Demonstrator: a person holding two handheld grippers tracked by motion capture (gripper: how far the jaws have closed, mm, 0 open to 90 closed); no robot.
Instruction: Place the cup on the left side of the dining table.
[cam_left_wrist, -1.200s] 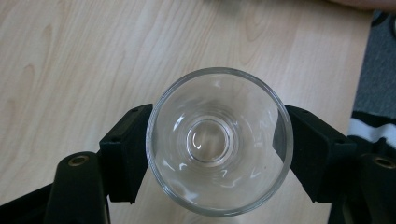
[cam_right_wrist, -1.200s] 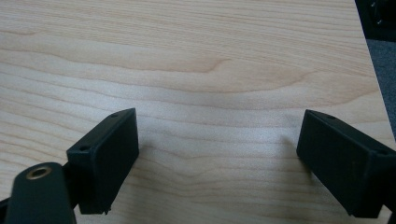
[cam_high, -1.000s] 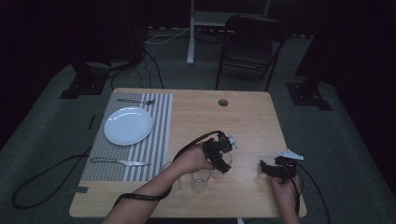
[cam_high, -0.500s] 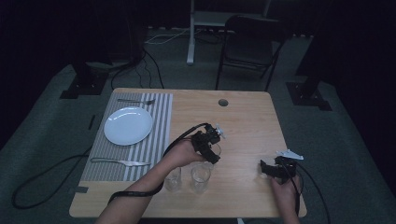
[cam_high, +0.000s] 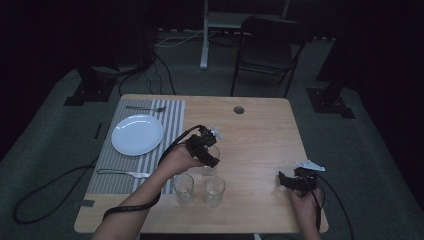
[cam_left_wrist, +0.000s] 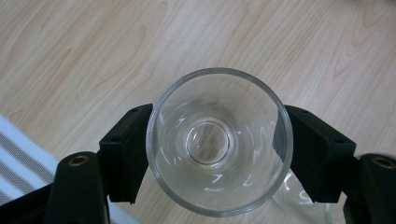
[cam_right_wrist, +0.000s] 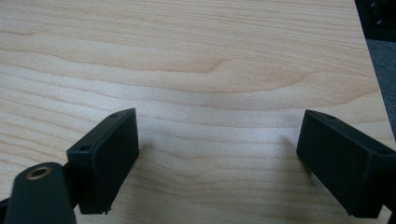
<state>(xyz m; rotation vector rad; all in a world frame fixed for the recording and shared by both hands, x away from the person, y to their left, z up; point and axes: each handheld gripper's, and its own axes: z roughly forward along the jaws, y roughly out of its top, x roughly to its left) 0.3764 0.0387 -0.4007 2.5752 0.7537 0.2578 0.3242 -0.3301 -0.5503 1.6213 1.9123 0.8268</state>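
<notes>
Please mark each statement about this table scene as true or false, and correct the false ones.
1. The left gripper holds a clear glass between its jaws. True.
2. The right gripper is closed on a fork. False: its jaws stand wide apart over bare wood, with nothing between them.
3. A white plate lies on the striped placemat. True.
4. The held glass is full of water. False: in the left gripper view it looks empty, and its base shows through.
5. Two more glasses stand near the front edge of the table. True.
</notes>
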